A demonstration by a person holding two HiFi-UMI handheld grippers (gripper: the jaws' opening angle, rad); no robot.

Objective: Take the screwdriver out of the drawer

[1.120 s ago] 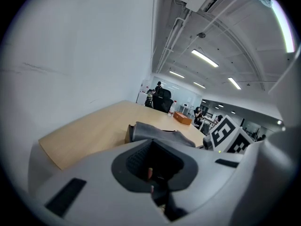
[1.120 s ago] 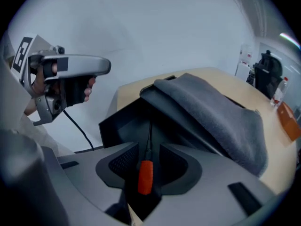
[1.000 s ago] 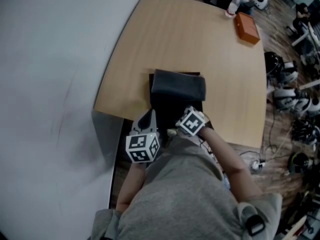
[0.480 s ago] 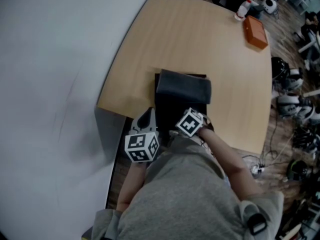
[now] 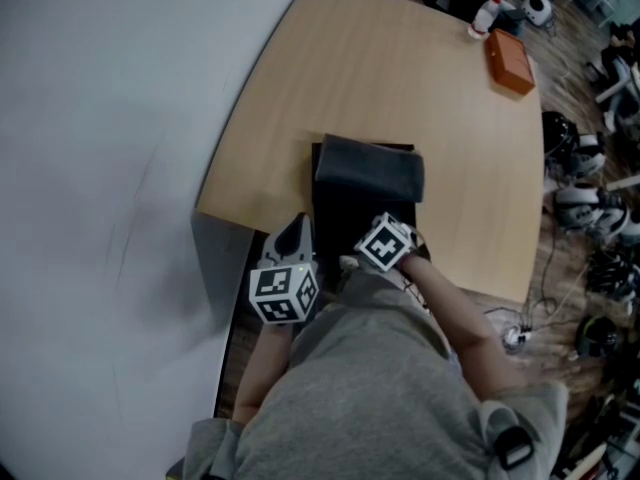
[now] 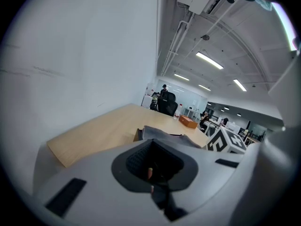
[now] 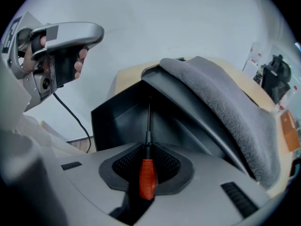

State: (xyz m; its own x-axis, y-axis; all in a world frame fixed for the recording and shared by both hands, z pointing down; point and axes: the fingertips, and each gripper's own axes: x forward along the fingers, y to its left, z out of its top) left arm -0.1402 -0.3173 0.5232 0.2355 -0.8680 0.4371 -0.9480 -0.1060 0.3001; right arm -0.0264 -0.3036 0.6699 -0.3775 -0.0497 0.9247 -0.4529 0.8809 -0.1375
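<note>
The screwdriver [image 7: 147, 177] has a red handle and a thin dark shaft that points into the open black drawer [image 7: 122, 112]. My right gripper [image 7: 148, 166] points steeply down over the drawer. Its jaws have just been closing and its pads now press on the red handle. In the head view only its marker cube shows above the drawer [image 5: 345, 223], and the screwdriver is hidden. My left gripper [image 5: 295, 230] hovers at the drawer's left edge, its tips together with nothing between them. It also shows as the left gripper [image 7: 51, 55] held in a hand, apart from the drawer.
The drawer comes out of a black box under a grey cloth [image 5: 370, 171] on the wooden table [image 5: 400, 88]. An orange box [image 5: 509, 64] lies at the far right corner. A white wall runs along the left. Cables and gear litter the floor at right.
Both grippers stay where they were by the drawer. Only the head view has shifted slightly.
</note>
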